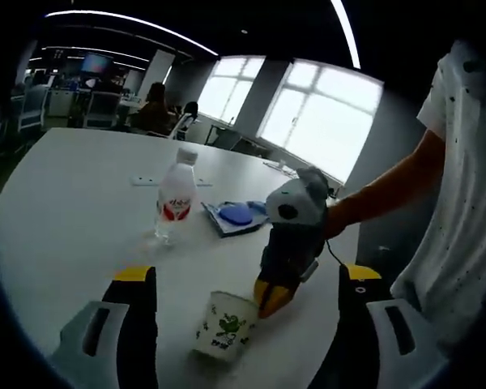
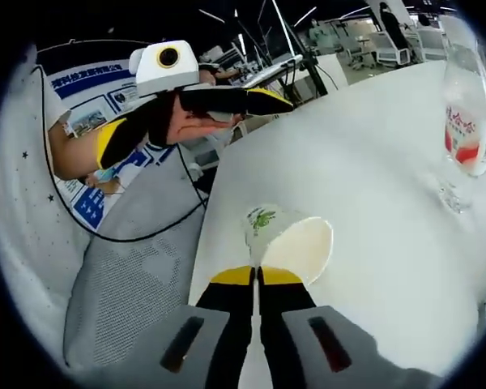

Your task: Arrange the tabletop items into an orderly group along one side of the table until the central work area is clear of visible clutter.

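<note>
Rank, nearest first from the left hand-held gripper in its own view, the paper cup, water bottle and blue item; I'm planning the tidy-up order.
1. Paper cup, between the jaws, low centre.
2. Water bottle, mid-table, left of centre.
3. Blue item, just beyond, to the bottle's right.

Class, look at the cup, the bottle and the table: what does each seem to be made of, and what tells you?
Cup: likely paper, matte white with a green print.
Bottle: clear plastic, glossy, see-through with a white cap and a red and white label.
Table: smooth white top, possibly laminate; the material is uncertain.
</note>
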